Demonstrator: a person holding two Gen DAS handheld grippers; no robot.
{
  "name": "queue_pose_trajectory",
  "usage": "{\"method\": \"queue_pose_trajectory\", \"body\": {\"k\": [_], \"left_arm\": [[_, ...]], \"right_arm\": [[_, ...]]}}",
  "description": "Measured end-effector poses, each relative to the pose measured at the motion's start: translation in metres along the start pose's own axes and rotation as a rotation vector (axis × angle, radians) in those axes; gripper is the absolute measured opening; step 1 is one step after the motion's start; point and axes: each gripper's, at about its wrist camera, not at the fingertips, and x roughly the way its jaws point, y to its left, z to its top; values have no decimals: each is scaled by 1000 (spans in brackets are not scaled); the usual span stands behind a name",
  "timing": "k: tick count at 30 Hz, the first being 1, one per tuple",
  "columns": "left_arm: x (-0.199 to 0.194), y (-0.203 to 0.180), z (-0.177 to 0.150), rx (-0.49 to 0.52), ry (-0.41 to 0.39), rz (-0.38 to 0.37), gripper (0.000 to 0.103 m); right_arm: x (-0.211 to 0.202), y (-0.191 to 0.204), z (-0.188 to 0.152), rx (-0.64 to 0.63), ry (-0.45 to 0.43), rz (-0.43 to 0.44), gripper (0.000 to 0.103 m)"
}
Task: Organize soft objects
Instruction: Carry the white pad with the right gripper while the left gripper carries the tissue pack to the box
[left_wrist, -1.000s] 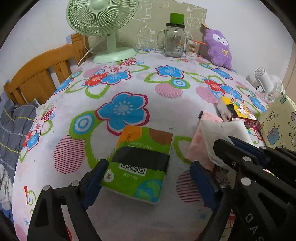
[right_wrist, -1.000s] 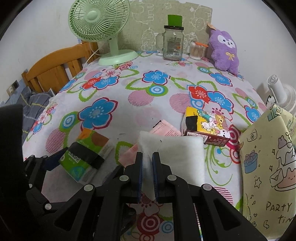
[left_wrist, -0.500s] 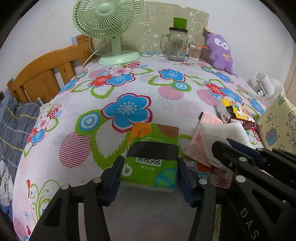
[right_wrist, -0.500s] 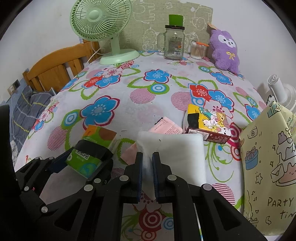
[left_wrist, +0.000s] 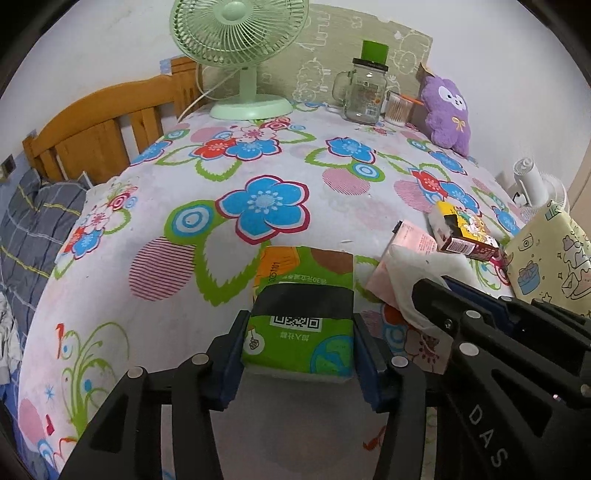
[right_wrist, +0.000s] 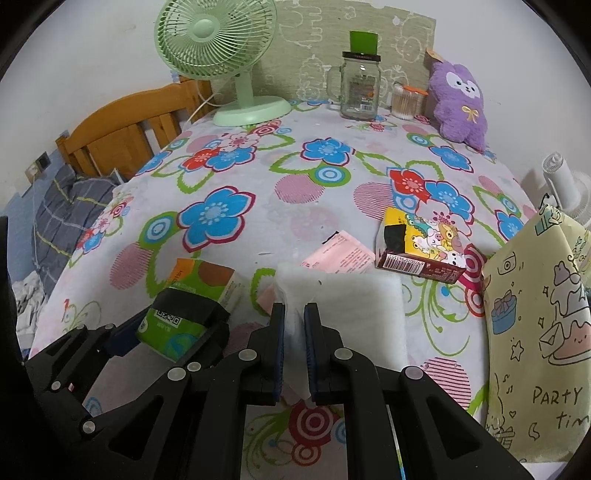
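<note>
- Left wrist view: at bottom centre the left gripper (left_wrist: 298, 350) has just been closing on the green tissue pack (left_wrist: 301, 314); its blue pads now press both sides of the pack, which sits on the floral tablecloth (left_wrist: 258, 155). I judge this pick barely begun.
- At right, the right gripper's black frame hides much of the white soft pad (left_wrist: 413, 269) and the pink packet (left_wrist: 410, 240).
- Right wrist view: at bottom centre the right gripper (right_wrist: 294, 343) is clamped tight on the white soft pad's near edge.
- The gift bag (right_wrist: 535, 332), far right, is cut off; its inside is unseen. The snack box (right_wrist: 424, 243) and purple plush (right_wrist: 460, 103) lie unsorted.
</note>
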Motion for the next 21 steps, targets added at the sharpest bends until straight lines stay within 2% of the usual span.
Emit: {"method": "queue_pose_trajectory", "body": {"k": [21], "left_arm": [[-54,-10,2,8,-87,18,52]], "right_arm": [[-55,3,-1,-20,-82,28,12]]}}
